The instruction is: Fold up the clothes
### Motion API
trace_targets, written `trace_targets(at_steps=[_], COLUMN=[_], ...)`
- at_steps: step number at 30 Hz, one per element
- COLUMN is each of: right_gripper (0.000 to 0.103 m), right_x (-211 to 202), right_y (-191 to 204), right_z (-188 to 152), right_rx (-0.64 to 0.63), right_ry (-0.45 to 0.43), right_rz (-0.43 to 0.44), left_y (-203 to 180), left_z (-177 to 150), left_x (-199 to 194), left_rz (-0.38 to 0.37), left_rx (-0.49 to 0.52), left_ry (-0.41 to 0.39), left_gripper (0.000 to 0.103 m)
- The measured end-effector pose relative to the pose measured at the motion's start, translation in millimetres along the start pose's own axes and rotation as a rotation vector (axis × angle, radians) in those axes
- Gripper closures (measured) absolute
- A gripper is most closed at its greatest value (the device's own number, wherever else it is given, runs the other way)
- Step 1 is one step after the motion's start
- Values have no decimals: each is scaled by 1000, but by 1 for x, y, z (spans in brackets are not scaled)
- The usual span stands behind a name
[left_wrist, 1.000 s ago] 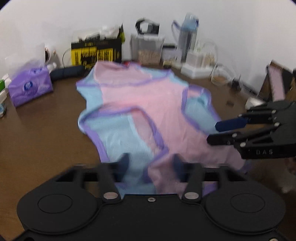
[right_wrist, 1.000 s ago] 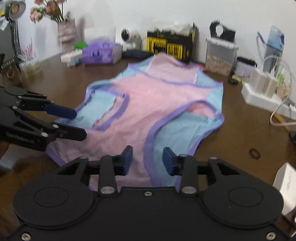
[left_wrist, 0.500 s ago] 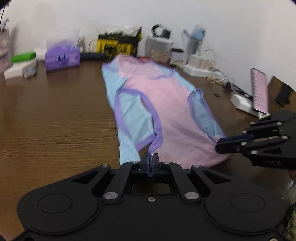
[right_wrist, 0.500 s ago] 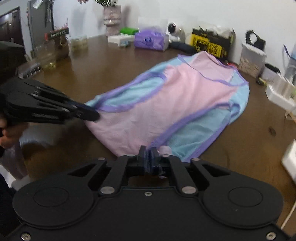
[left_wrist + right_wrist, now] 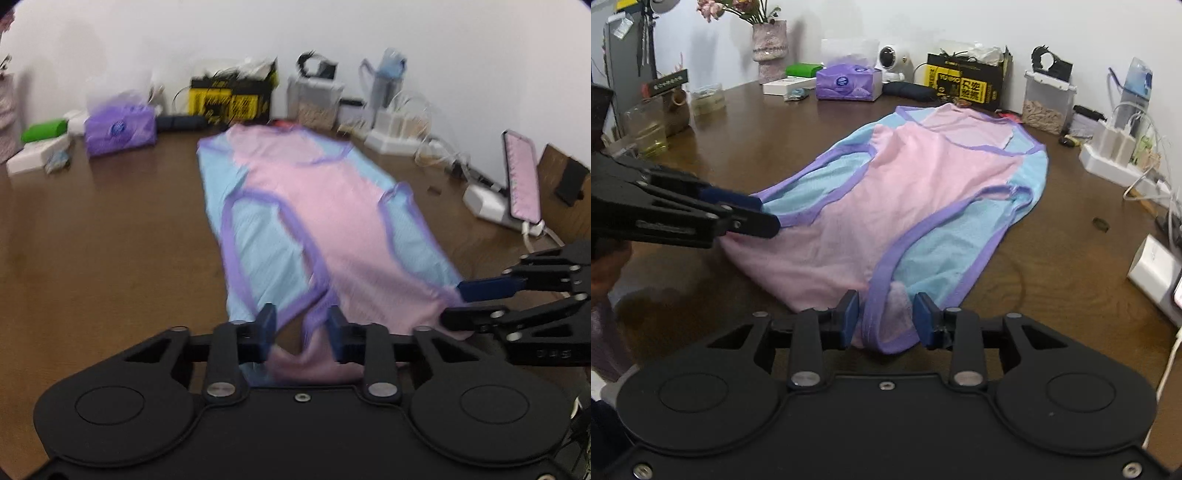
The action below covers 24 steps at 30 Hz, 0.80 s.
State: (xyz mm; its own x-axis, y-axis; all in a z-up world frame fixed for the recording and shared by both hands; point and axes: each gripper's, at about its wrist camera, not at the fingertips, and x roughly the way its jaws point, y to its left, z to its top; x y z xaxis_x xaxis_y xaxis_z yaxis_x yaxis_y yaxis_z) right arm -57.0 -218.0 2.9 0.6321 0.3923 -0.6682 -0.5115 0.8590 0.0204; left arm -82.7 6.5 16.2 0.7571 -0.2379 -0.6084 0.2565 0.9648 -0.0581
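Stretched flat along the brown wooden counter point(image 5: 1052, 258), the soft, light pink-and-blue mesh garment point(image 5: 923, 184) has its near hem corners lying loose between both hand-held grippers point(image 5: 302, 328) point(image 5: 885, 317), whose jaws just parted.

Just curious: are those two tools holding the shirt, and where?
Neither: both the left tool and right tool have just opened, with the shirt's near hem loose between them.

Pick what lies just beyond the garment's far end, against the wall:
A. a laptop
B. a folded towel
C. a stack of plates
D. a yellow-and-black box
D: the yellow-and-black box stands by the wall right behind the far edge of the pink and blue garment; no laptop, plates or towel show there.
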Motion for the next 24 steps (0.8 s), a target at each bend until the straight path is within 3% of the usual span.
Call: trace_targets(at_steps=[6,9,10,14,16,17,19,21,24], right_gripper=[63,35,29,27,24,24,22,21,21], right_x=[-16,-32,-42,-76,-91,-98,-110,-118,-110], right_y=[15,25,29,26,24,22,18,13,1], right_z=[-1,-3,-3,8,16,20,31,42,57], right_rx=[-72,-115,-120,-63,-43,-33,-16,0,26], right_ry=[77,105,81,-59,-152,-199,-294,-380,-394], right_rz=[31,25,4,-83,-121,-139,-173,-202,-207], left_y=[-3,-2,-1,5,8,14,23,28,29], left_z=[-21,-28,-30,-23,-17,-10,-5,-2,-3], left_x=[-22,-32,-36,-51,-59,-72,-84,-84,-74], left_rz=[40,19,10,-33,-55,-70,-35,24,138], left_rx=[41,32,28,-19,-52,-105,-151,-154,-130], left_ry=[-15,-17,-18,-57,-86,-152,-228,-252,-217], left_gripper=[77,75,74,66,54,51,31,27,27])
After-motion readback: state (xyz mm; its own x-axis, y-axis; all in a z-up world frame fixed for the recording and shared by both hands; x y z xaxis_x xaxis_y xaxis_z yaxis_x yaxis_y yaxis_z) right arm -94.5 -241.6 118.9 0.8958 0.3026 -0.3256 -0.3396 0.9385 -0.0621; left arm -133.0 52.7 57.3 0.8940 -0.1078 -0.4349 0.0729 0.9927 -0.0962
